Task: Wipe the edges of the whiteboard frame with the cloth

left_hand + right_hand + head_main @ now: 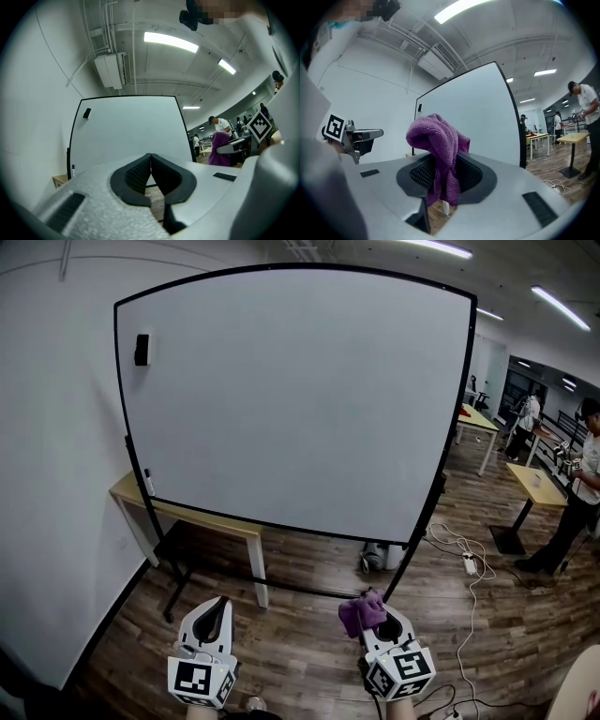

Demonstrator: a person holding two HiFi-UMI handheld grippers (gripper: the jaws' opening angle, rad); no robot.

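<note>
Across the wood floor from the person stands a large white whiteboard (281,399) on a black floor stand, upright, facing the head view roughly square on. Its thin black frame (466,390) runs round all four sides and nothing touches it anywhere. A light wooden table (192,514) sits behind the lower left corner

Left gripper (150,169), white two-jaw: pads pressed together at the tips, nothing between them, held low and well apart from the board. Right gripper (379,617): jaws clamped on a purple terry cloth (438,143), with the bunched top sticking up above the pads and the tail hanging below. It is also low, near the person, well short of the frame's bottom right corner

Small black block (142,349) on the board face near the top left. Thin pale stick (147,483) on the left edge, probably a marker, too small to be sure

Status, my read: wiping not started. The cloth is gripped and ready, which is the only part done. Left to do: close the gap to the board, get the cloth onto the frame, then run the top, bottom, left and right edges, all four. The block and stick sit close to the left edge, so watch them on that pass
</note>
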